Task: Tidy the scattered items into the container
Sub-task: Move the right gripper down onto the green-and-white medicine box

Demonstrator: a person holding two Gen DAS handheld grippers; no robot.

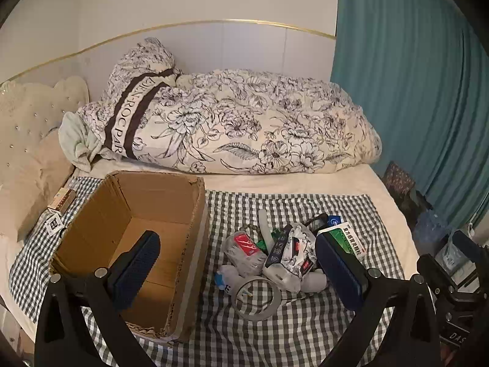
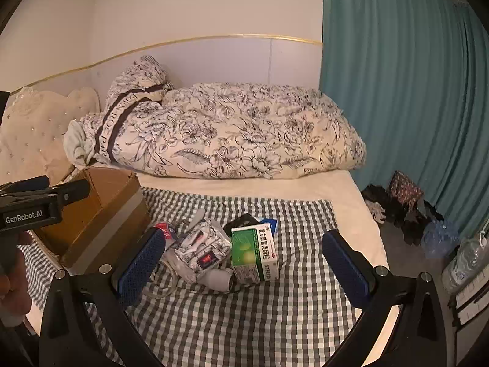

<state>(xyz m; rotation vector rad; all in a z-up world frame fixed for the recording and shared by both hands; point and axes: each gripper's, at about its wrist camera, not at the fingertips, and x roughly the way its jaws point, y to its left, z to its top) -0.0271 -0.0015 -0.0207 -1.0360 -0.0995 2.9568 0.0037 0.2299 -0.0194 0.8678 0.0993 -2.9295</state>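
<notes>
An open cardboard box (image 1: 195,214) stands on a checked cloth on the bed; it looks empty inside. It also shows at the left of the right wrist view (image 2: 104,202). To its right lies a pile: a tape roll (image 1: 256,298), a clear pack with a red label (image 1: 244,252), a floral tissue pack (image 1: 298,252) (image 2: 204,246), a green and white medicine box (image 1: 343,237) (image 2: 253,252), and a white bottle (image 2: 220,278). My left gripper (image 1: 241,269) is open above the box's right wall and the pile. My right gripper (image 2: 244,260) is open, low before the pile.
A rolled floral duvet (image 1: 238,122) lies across the back of the bed. A padded headboard (image 1: 27,128) is at the left, with small boxes (image 1: 61,202) beside the carton. A teal curtain (image 1: 412,91) hangs at right, with clothes and bottles (image 2: 403,208) on the floor.
</notes>
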